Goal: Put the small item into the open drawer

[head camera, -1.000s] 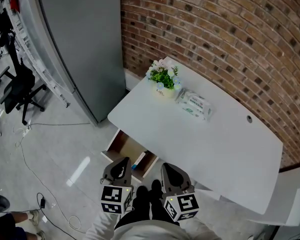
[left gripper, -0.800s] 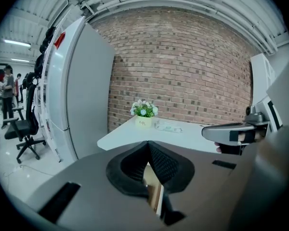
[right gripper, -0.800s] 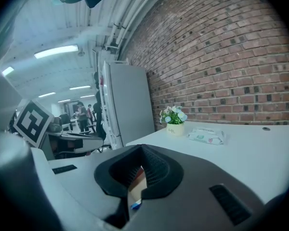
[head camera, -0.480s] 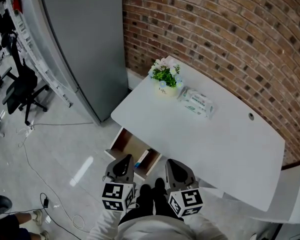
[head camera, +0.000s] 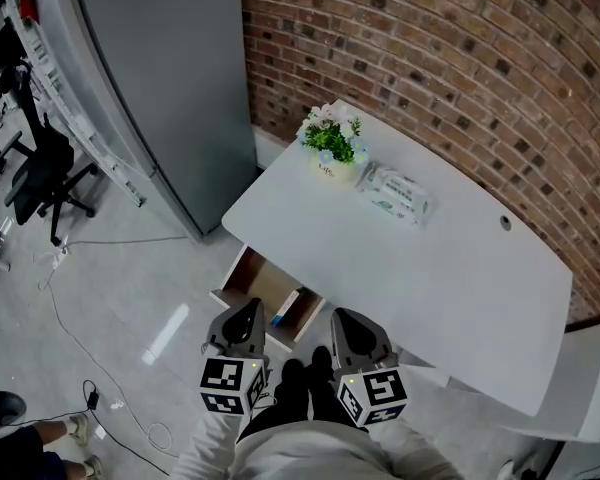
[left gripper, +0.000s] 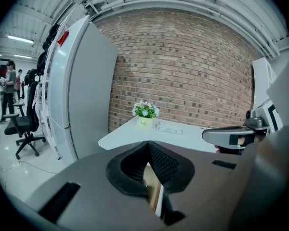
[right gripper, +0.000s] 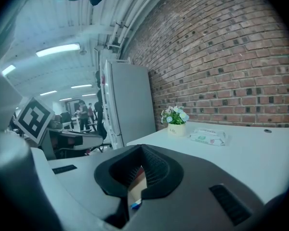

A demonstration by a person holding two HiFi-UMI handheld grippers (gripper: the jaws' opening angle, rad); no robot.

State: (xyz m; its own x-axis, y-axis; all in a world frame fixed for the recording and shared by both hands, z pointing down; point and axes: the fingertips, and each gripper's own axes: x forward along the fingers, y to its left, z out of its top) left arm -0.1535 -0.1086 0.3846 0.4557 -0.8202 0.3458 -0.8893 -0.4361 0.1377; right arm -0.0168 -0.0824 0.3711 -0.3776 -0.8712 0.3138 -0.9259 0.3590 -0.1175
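Observation:
An open wooden drawer [head camera: 242, 273] hangs under the front left of the white table [head camera: 450, 298]. A small blue item [head camera: 277, 319] lies at the drawer's near end. My left gripper [head camera: 247, 314] and right gripper [head camera: 346, 321] are held side by side close to my body, just in front of the drawer, and both are shut with nothing held. In the left gripper view the left gripper [left gripper: 148, 146] has its pads pressed together, with the drawer's wood showing below. In the right gripper view the right gripper [right gripper: 141, 151] stands likewise, over the small blue item [right gripper: 134, 205].
A potted flower [head camera: 330, 146] and a pack of wipes [head camera: 394, 194] sit at the table's far side by the brick wall [head camera: 460, 68]. A tall grey cabinet [head camera: 170, 78] stands left of the table. Office chairs [head camera: 40, 183] and floor cables [head camera: 90, 368] lie further left.
Both grippers stay shut and close to my body. The view has shifted slightly, so the table and drawer sit a little higher and further right in the picture.

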